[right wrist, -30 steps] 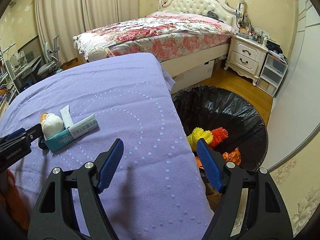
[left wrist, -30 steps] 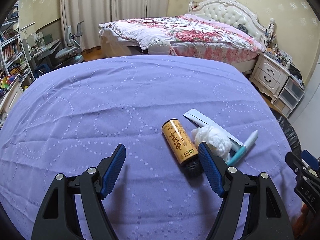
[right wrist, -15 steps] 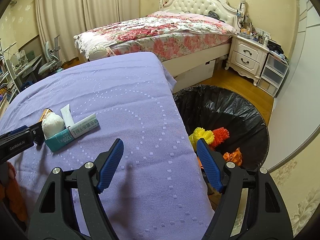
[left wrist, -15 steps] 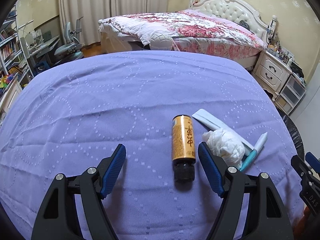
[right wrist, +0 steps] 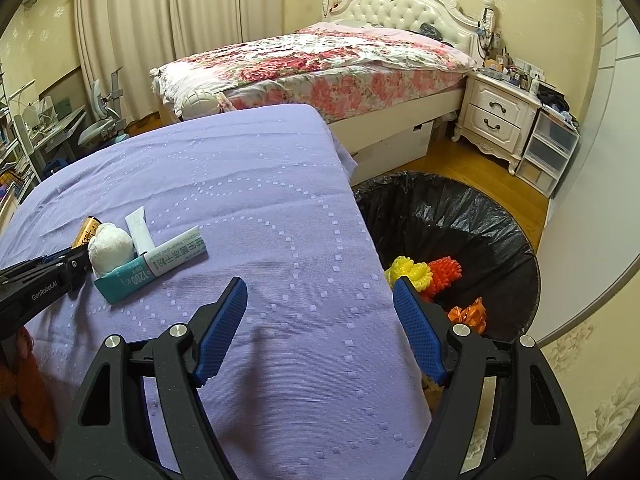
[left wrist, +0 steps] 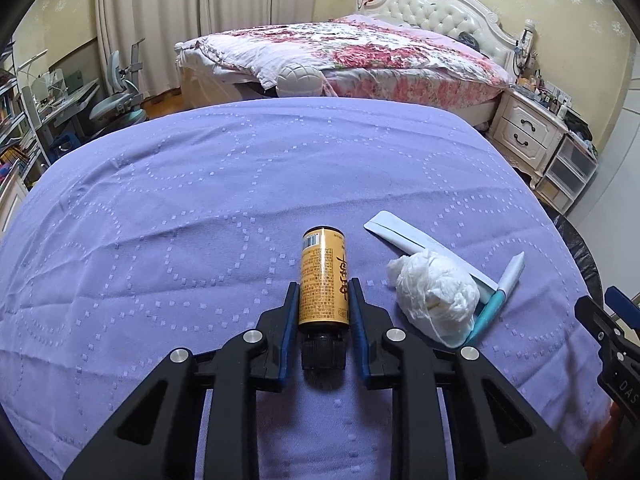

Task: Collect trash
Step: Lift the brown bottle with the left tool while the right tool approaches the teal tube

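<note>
A yellow bottle [left wrist: 324, 276] with a black cap lies on the purple cloth [left wrist: 200, 200], cap toward me. My left gripper [left wrist: 323, 285] has the bottle between its jaws, which are closing, and the blue pads touch its sides. To its right lie a crumpled white tissue [left wrist: 434, 292], a teal and white tube [left wrist: 502, 284] and a flat white packet [left wrist: 404, 234]. In the right wrist view the bottle [right wrist: 86, 230] peeks out behind the tissue [right wrist: 110, 248]. My right gripper [right wrist: 320, 282] hangs open and empty over the cloth's right edge.
A bin lined with a black bag [right wrist: 460, 216] stands on the floor right of the table, with yellow and red items [right wrist: 420, 274] inside. A flowered bed [left wrist: 360, 52] and a white nightstand [right wrist: 496, 120] stand beyond. A desk and chair [left wrist: 116, 100] are far left.
The left jaws have come together from wide apart onto the yellow bottle, which now lies straight between them. The right gripper has stayed where it was.
</note>
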A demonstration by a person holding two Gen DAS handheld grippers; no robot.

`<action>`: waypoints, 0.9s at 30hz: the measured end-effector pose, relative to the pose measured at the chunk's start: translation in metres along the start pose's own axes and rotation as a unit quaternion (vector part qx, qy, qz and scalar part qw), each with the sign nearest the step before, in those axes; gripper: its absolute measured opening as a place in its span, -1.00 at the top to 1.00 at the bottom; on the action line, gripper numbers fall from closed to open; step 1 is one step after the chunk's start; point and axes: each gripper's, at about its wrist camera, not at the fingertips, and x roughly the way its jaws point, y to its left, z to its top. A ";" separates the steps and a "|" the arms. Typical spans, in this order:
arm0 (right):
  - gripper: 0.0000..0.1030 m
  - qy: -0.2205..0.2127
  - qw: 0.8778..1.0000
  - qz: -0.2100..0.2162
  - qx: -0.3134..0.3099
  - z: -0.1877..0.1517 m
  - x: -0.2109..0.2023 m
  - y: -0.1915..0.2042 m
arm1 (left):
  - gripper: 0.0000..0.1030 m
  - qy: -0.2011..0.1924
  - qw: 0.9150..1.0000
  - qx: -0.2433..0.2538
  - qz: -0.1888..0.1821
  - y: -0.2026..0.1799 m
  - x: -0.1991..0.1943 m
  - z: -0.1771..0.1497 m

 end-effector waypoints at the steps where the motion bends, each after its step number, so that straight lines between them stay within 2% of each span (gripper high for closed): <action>1: -0.43 0.000 1.000 0.001 -0.001 0.000 0.000 0.002 | 0.52 -0.001 1.000 0.001 0.001 0.001 -0.001 -0.001; 7: -0.43 0.003 1.000 0.027 -0.015 0.004 -0.002 0.022 | 0.52 -0.010 1.000 0.003 0.014 0.015 -0.012 -0.010; 15: -0.43 0.003 0.997 0.062 -0.044 0.017 -0.001 0.070 | 0.52 -0.011 0.999 -0.016 0.034 0.051 -0.024 -0.021; 21: -0.43 0.025 0.996 0.053 -0.064 0.014 0.011 0.094 | 0.52 -0.009 0.999 -0.032 0.041 0.071 -0.027 -0.025; 27: -0.43 0.042 0.996 0.044 -0.070 -0.001 0.008 0.091 | 0.52 -0.011 0.999 -0.038 0.032 0.076 -0.028 -0.026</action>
